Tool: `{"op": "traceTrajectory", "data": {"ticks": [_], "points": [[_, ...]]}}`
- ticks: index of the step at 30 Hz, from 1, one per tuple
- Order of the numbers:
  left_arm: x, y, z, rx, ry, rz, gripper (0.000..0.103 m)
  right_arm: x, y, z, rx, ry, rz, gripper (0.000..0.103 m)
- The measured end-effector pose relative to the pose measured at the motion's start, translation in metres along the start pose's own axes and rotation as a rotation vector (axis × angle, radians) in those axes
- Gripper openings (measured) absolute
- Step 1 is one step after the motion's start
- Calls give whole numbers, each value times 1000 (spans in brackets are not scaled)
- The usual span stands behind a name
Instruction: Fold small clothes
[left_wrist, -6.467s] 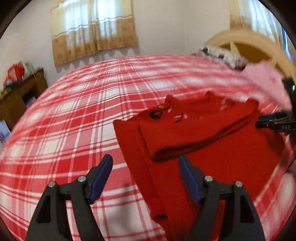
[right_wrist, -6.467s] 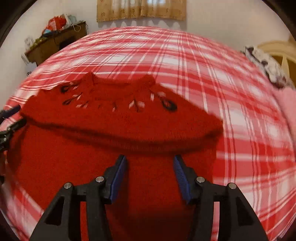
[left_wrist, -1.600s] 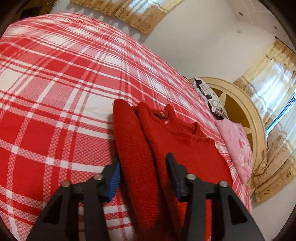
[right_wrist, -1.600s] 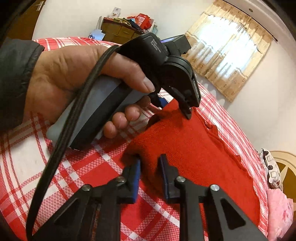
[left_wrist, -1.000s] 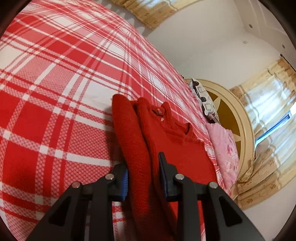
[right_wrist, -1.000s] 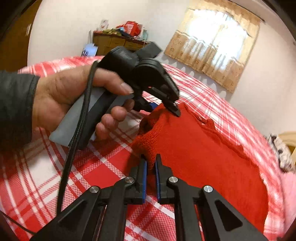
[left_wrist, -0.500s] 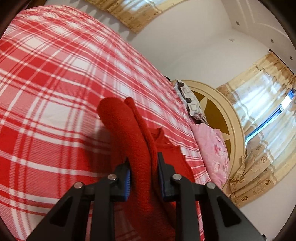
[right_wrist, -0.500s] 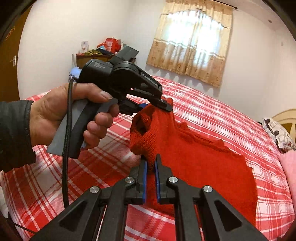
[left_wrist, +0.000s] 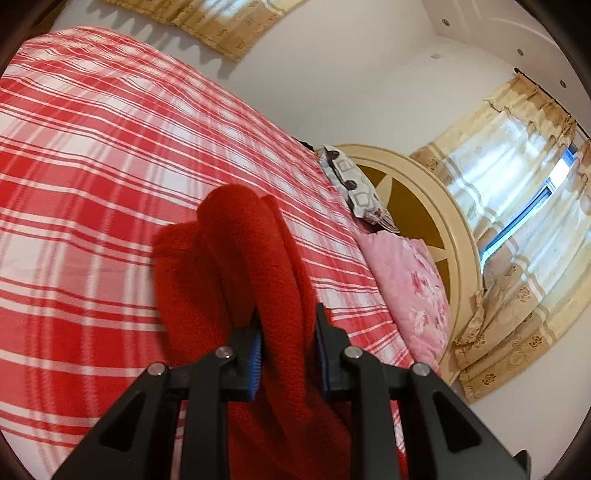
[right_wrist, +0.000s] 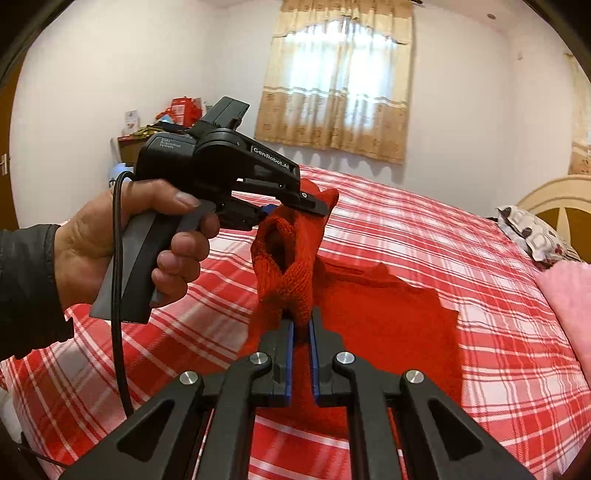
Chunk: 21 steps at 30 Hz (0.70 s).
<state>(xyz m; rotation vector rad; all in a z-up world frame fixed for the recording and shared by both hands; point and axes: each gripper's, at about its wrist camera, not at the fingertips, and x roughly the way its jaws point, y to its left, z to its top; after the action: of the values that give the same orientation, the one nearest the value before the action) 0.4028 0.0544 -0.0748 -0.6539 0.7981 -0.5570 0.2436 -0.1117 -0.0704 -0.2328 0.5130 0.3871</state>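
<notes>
A small red knitted sweater (right_wrist: 388, 314) lies partly on the red-and-white plaid bed (right_wrist: 461, 236), with one edge lifted off the cover. My right gripper (right_wrist: 301, 328) is shut on a thick bunch of that raised edge. A bit farther along the same edge, my left gripper (right_wrist: 291, 206), held in a person's hand (right_wrist: 122, 236), is shut on the knit. In the left wrist view the left gripper (left_wrist: 288, 328) pinches a thick fold of the sweater (left_wrist: 240, 251), which rises in front of the camera and hides the rest of the garment.
A pink pillow (left_wrist: 406, 280) and a patterned pillow (left_wrist: 354, 184) lie against a cream round headboard (left_wrist: 436, 206) on the right. A cluttered wooden cabinet (right_wrist: 147, 136) stands at the back left wall. Curtained windows (right_wrist: 340, 74) are behind the bed.
Both grippers have risen with the sweater's edge and carried it across the bed; the knit now hangs bunched between them, higher off the cover than a second ago.
</notes>
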Motion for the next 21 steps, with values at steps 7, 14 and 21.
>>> {"op": "traceTrajectory", "data": {"ticks": [7, 14, 21], "points": [[35, -25, -2, 39, 46, -12, 25, -6, -31, -8, 50, 14, -31, 6], [69, -45, -9, 85, 106, -5, 25, -5, -60, -25, 120, 61, -45, 6], [97, -60, -17, 140, 170, 21, 25, -4, -85, -42, 198, 114, -42, 6]]}}
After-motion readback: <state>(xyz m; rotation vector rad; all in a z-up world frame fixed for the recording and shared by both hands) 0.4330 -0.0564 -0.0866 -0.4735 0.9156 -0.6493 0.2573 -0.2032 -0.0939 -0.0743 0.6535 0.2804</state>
